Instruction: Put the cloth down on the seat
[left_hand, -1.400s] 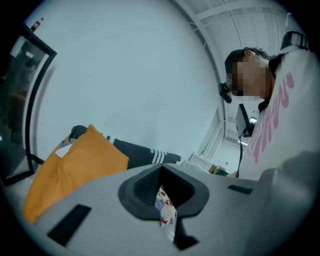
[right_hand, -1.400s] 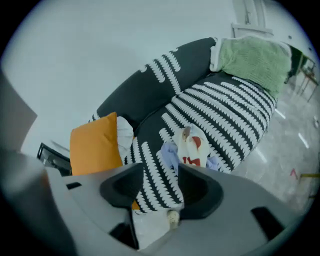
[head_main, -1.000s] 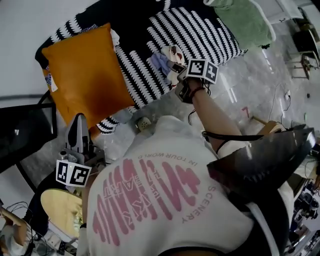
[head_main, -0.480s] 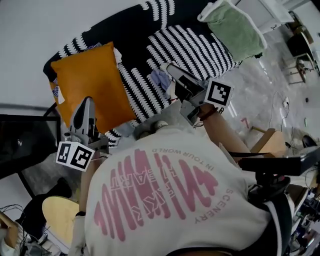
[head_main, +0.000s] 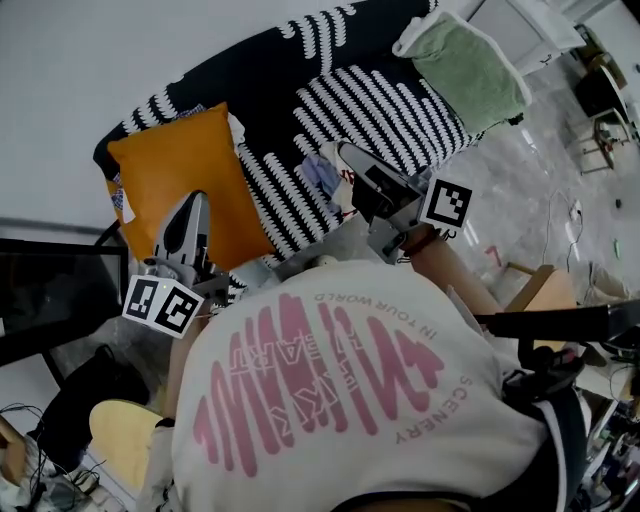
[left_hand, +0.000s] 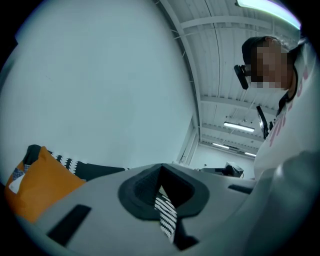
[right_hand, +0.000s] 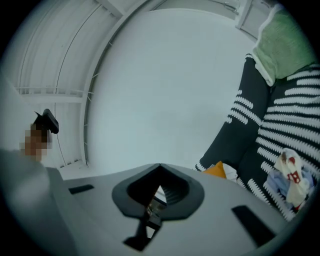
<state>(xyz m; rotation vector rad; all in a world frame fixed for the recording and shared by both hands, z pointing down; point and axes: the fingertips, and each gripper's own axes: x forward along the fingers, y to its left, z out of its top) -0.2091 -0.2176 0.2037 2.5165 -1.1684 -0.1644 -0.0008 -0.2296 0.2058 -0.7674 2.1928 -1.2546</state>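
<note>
The cloth (head_main: 322, 175) is lying crumpled on the sofa (head_main: 390, 95) seat, right of the orange cushion (head_main: 180, 185) — neither gripper is holding it. The right gripper (head_main: 346, 152) is hovering further right of the cushion, jaws clenched on nothing. The left gripper (head_main: 192, 203) is hanging over the cushion's near edge — jaws also clenched, empty.

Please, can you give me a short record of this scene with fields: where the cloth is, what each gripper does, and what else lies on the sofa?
cloth: crumpled, lying on the striped sofa seat, held by nothing
right gripper: fingers shut, empty, beside the cloth
left gripper: fingers shut, empty, by the orange cushion
other items: green cushion at the sofa's far end
</note>
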